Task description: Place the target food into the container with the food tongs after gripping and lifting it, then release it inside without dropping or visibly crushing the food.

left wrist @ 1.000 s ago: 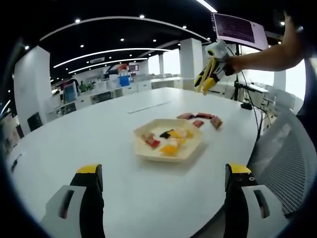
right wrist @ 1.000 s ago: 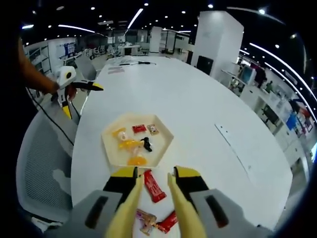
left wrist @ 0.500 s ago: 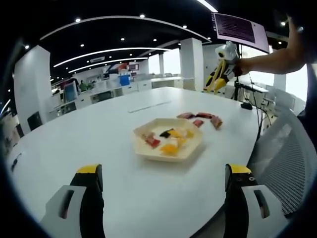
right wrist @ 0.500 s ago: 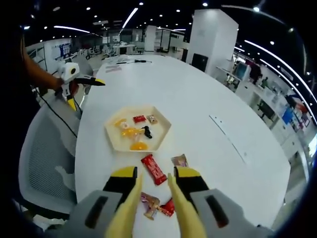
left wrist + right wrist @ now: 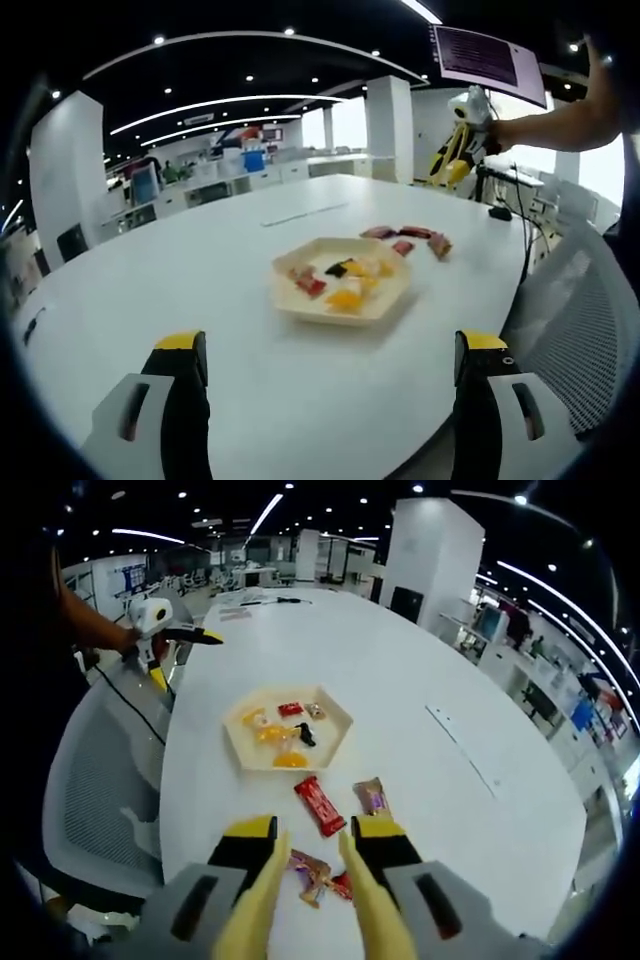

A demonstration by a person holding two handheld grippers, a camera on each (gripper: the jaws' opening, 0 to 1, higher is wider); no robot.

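Wrappers: red candy bar [image 5: 320, 806] lies on the bench [image 5: 400, 680] just ahead of your right claw [image 5: 311, 855], tongs nearly pressed together, empty; left claw [image 5: 330, 365] spread wide.

R gripper [image 5: 310, 855], yellow jaws w/ yellow tongs between them, has pulled back and up from the white table [image 5: 400, 680]: the beige hexagonal tray [image 5: 335, 730] sits farther off now. More wrapped snacks show vs 1 s ago: red bar [image 5: 320, 805], brownish packet [image 5: 370, 796], prob. two more by the tong tips.
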